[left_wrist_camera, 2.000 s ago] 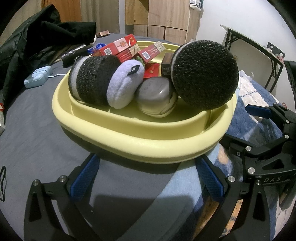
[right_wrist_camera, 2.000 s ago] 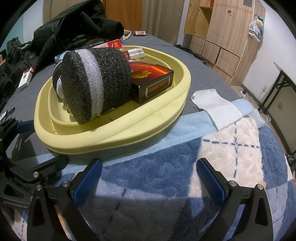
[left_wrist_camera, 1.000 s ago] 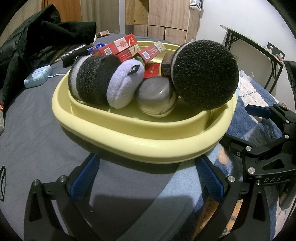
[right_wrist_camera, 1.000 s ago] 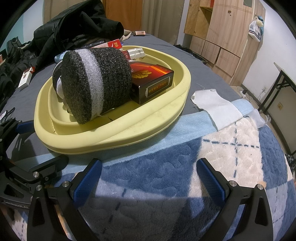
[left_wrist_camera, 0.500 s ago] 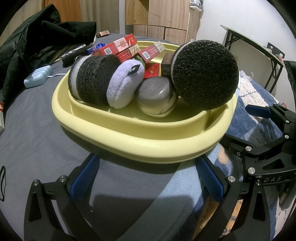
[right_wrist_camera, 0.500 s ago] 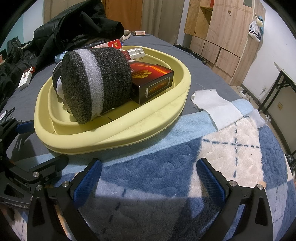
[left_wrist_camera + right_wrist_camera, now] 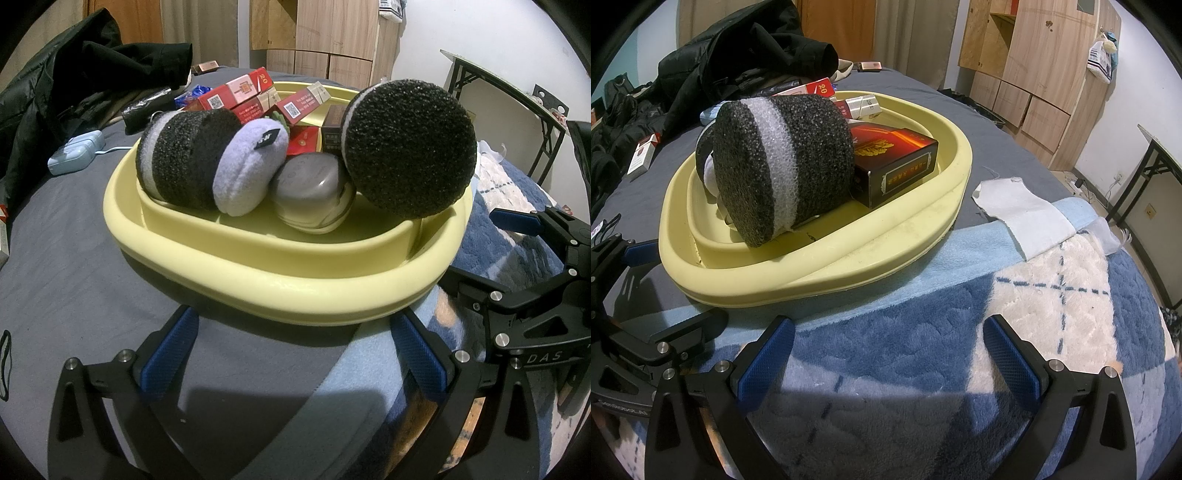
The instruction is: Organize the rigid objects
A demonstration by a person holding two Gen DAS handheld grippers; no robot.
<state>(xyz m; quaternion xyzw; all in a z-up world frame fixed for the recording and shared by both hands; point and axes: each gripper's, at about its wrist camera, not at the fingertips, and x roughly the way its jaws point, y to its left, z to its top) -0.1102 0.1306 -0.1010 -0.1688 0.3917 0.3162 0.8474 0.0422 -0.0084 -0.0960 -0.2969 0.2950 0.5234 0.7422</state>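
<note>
A pale yellow tray (image 7: 280,284) (image 7: 886,254) sits on the bed, loaded. Two black foam cylinders with a white band (image 7: 184,158) (image 7: 410,147) (image 7: 779,162) lie in it, with a lilac plush puff (image 7: 247,170), a grey rounded case (image 7: 310,184), several red cigarette packs (image 7: 240,92) and a dark red box (image 7: 897,162). My left gripper (image 7: 295,347) stands open just before the tray's near rim, holding nothing. My right gripper (image 7: 888,352) is open over the blue blanket, short of the tray. Each gripper shows at the edge of the other's view.
A black jacket (image 7: 74,81) (image 7: 746,55) is heaped at the back left. A light blue device (image 7: 75,153) and a loose cigarette pack (image 7: 642,157) lie on the grey sheet. A white cloth (image 7: 1023,210) rests on the blue checked blanket (image 7: 1052,317). A wooden wardrobe (image 7: 1034,62) stands behind.
</note>
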